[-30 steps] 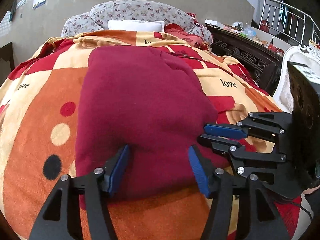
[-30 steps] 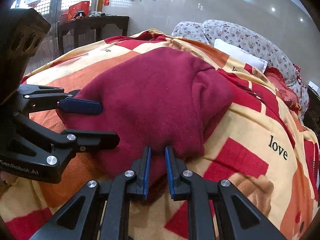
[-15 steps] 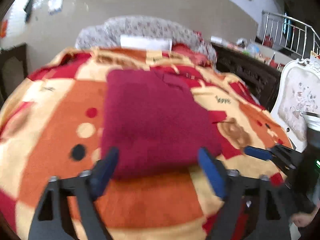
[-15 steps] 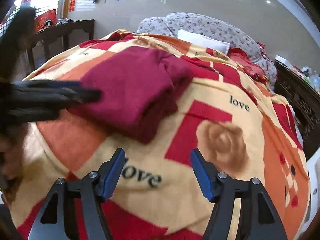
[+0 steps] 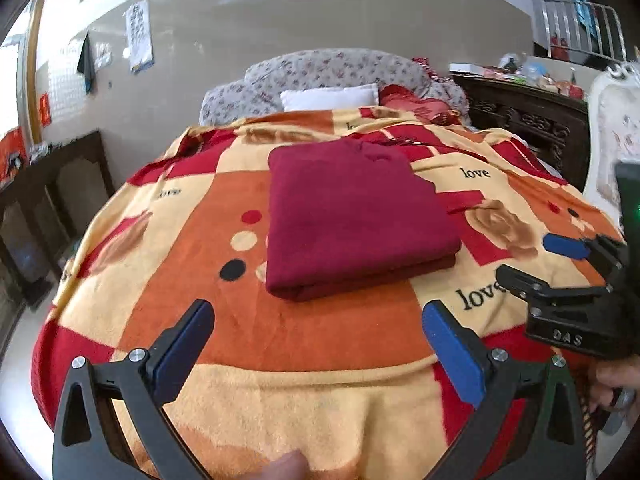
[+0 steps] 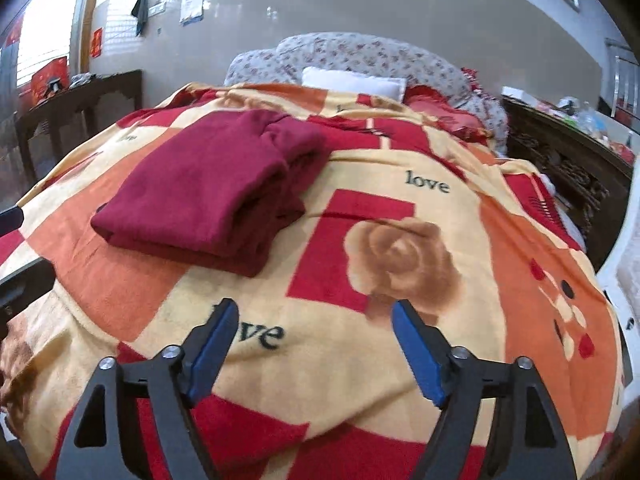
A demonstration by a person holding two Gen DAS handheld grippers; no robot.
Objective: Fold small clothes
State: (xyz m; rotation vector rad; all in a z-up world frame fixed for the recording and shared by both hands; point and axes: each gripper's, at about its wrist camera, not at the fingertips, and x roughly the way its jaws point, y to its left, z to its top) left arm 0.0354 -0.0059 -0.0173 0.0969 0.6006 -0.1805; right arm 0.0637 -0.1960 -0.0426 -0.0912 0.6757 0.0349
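A bed covered by a patterned fleece blanket, orange, cream and red with the word "love" printed on it, fills both views and runs away ahead of both claws to a floral bolster and a white pillow at the far end. To the right of the right claw stands a dark carved wooden cabinet, and to the left of the left claw a dark side table. On the blanket, ahead of the left gripper and centred between its fingers, lies the dark red garment, folded into a thick rectangular stack with its near folded edge facing the claw; from the right gripper the same stack sits ahead and to the left, its layered side edges showing. Both claws hang over the blanket with their blue pads spread wide, holding nothing and well clear of the garment. The right claw also shows at the right edge of the left wrist view, beside the left one. As a judgement, the folding of this piece looks finished, and the step in hand is letting go and backing off. The next move would call for leaving the stack undisturbed, or tidying the slightly bunched far corner, and no other clothes are visible to take up.
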